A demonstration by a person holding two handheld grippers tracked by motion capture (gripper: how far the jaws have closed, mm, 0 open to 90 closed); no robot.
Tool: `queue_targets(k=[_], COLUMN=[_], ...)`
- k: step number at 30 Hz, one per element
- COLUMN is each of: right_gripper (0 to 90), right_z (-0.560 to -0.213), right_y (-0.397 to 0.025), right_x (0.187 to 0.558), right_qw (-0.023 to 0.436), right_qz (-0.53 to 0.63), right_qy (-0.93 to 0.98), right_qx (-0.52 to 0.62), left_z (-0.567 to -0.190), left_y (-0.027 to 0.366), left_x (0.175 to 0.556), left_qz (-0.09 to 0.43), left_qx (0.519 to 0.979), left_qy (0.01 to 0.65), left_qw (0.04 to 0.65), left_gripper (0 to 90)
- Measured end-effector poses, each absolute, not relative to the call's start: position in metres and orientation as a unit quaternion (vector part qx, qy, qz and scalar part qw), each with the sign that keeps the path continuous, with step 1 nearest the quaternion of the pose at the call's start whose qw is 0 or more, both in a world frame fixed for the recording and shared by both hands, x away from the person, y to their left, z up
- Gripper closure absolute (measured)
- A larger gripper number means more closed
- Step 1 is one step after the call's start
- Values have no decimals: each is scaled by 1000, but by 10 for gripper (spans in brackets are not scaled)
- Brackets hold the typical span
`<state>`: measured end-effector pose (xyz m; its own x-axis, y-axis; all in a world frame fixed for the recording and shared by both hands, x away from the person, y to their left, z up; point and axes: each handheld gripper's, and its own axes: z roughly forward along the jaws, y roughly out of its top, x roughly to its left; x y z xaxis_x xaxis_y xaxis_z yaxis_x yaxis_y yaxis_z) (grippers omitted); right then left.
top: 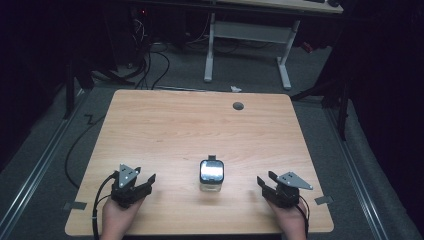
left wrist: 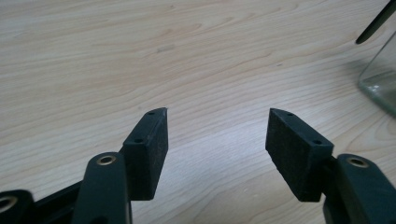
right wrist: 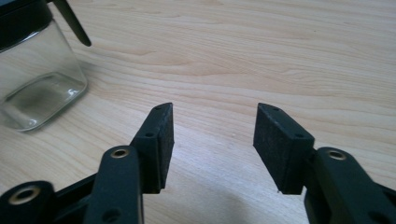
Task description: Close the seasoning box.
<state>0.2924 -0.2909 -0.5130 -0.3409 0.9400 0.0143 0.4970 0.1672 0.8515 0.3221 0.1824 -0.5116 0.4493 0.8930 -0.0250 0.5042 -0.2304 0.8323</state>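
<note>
Left gripper (top: 145,181) sits near the front-left of the wooden table (top: 165,125), held in the person's left hand (top: 116,220); in the left gripper view its jaws are spread wide (left wrist: 217,133), bare wood between the pads, nothing held or touched. Right gripper (top: 265,181) at the front-right, held by the right hand (top: 292,222); jaws also spread wide (right wrist: 214,128), empty gap, pads clear of any object. Clear glass jar (top: 212,175) with a black lid stands upright on the table between the two grippers, near the front edge, apart from both. In the right gripper view the jar (right wrist: 35,79) is at upper left, off to the side of the jaws, not touching. In the left gripper view a corner of the jar (left wrist: 380,79) shows at the right edge. Small dark round grommet (top: 238,106) near the table's far edge.
</note>
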Motion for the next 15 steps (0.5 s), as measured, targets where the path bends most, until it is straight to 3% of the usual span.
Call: queue_targets(k=[6, 15], right_gripper=[397, 394], right_z=[-514, -513], right_y=[-293, -294], right_x=[292, 289], right_qw=[281, 284], right_qz=[400, 404], right_qy=[706, 703], right_qx=[513, 511], left_z=[-518, -516], left_y=[197, 197], left_x=[316, 312], left_qz=[226, 230], left_qx=[744, 743], left_qy=[480, 477], left_qw=[408, 410], left_gripper=[374, 378])
